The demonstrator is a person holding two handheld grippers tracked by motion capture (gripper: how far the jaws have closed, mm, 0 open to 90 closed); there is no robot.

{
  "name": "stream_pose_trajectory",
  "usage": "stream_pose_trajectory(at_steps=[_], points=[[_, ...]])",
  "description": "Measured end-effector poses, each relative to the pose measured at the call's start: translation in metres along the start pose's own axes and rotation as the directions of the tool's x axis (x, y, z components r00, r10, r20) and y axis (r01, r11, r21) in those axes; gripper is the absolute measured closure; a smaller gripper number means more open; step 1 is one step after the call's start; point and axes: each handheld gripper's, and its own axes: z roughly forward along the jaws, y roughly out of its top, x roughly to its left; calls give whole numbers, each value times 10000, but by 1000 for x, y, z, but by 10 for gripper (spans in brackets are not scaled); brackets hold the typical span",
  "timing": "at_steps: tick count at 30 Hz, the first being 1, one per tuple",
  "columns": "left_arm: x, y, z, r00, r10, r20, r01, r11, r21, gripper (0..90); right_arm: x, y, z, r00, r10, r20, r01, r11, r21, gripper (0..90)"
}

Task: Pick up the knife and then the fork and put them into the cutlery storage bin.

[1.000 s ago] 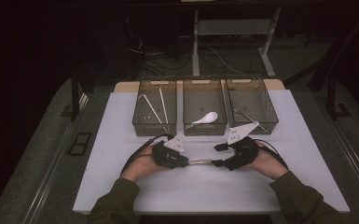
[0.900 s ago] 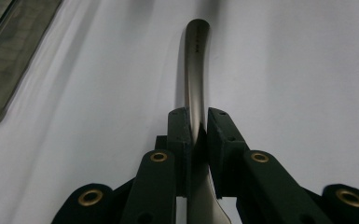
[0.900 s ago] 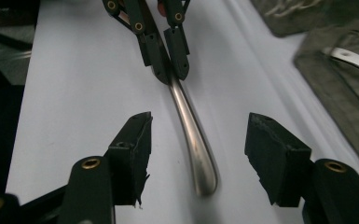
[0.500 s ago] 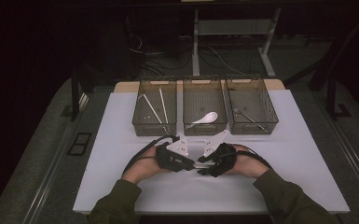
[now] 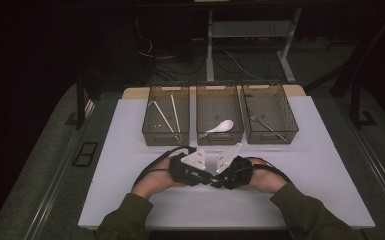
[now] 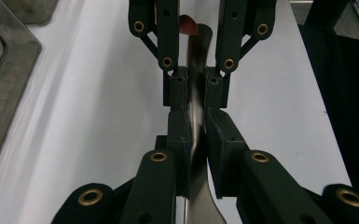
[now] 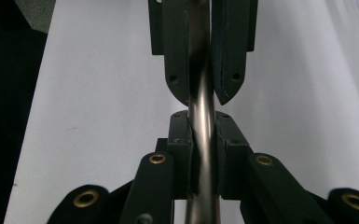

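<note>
Both tongs, left gripper (image 5: 207,176) and right gripper (image 5: 217,179), met tip to tip, each clamped on one metal utensil (image 6: 196,116) whose handle ran straight between my hands above the table (image 5: 130,145).

The bench (image 5: 320,170) is white. Three bins (image 5: 219,114) are smoky translucent grey; the middle one holds a white spoon (image 5: 220,127). Both claws are black with brass-coloured rivets, clamping a silver metal utensil (image 7: 201,121). Sleeves (image 5: 310,215) are olive green.
</note>
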Motion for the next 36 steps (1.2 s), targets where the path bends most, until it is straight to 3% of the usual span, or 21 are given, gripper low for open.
stream_pose_trajectory(at_steps=[5,7,10,13,15,18,19,20,23,24,26,28,29,30,31,32,34,35,36], points=[[2,-1,-9,9986,-402,-341,382,9976,-575,753,-4,-3,-6,9996,199,196,-196,9997,-148,793],[2,-6,-17,9946,-916,-488,857,9900,-1118,691,-6,-6,-9,9988,308,394,-305,9995,-75,795],[0,-13,-28,9845,-1529,-861,1392,9794,-1466,580,-12,-14,-16,9960,646,621,-644,9979,-46,796],[-5,-20,-38,9692,-2184,-1142,1929,9606,-1999,516,-19,-21,-28,9922,833,929,-823,9965,-139,798],[-8,-26,-43,9600,-2448,-1362,2132,9538,-2118,462,-21,-25,-39,9881,1138,1032,-1109,9933,-335,799],[-12,-38,-49,9366,-3154,-1529,2713,9285,-2534,411,-27,-33,-58,9807,1532,1210,-1459,9870,-673,800],[-13,-41,-51,9322,-3239,-1613,2769,9256,-2581,404,-28,-35,-63,9757,1693,1388,-1599,9842,-759,800],[-15,-45,-53,9219,-3425,-1811,2882,9186,-2704,389,-29,-37,-67,9710,1883,1476,-1770,9804,-865,801],[-22,-54,-56,9040,-3773,-2012,3104,9026,-2982,321,-36,-46,-83,9553,2426,1687,-2228,9664,-1277,801],[-24,-57,-57,8956,-3977,-1995,3278,8930,-3085,297,-39,-48,-88,9517,2502,1778,-2290,9645,-1313,801],[-29,-63,-57,8777,-4301,-2113,3516,8777,-3257,259,-45,-53,-99,9374,2860,1987,-2597,9543,-1479,802],[-35,-69,-56,8691,-4415,-2230,3650,8768,-3130,220,-50,-56,-109,9234,3163,2174,-2862,9448,-1593,803],[-38,-72,-54,8617,-4535,-2275,3761,8719,-3136,198,-55,-58,-116,9099,3430,2334,-3095,9358,-1686,803],[-40,-74,-53,8600,-4565,-2279,3799,8711,-3113,185,-59,-60,-122,8989,3652,2423,-3298,9277,-1749,803],[-42,-76,-51,8609,-4491,-2390,3772,8787,-2925,173,-63,-61,-126,8907,3778,2530,-3416,9232,-1760,803],[-44,-78,-50,8612,-4412,-2523,3710,8851,-2811,149,-68,-64,-133,8721,3998,2821,-3595,9146,-1849,804],[-46,-81,-48,8560,-4486,-2569,3817,8836,-2712,134,-77,-68,-142,8457,4346,3097,-3904,8995,-1961,804],[-46,-82,-47,8543,-4501,-2600,3835,8834,-2694,129,-83,-72,-148,8214,4622,3343,-4138,8862,-2084,805],[-46,-83,-47,8534,-4500,-2632,3841,8841,-2661,122,-87,-74,-151,8065,4810,3439,-4316,8764,-2136,805]])
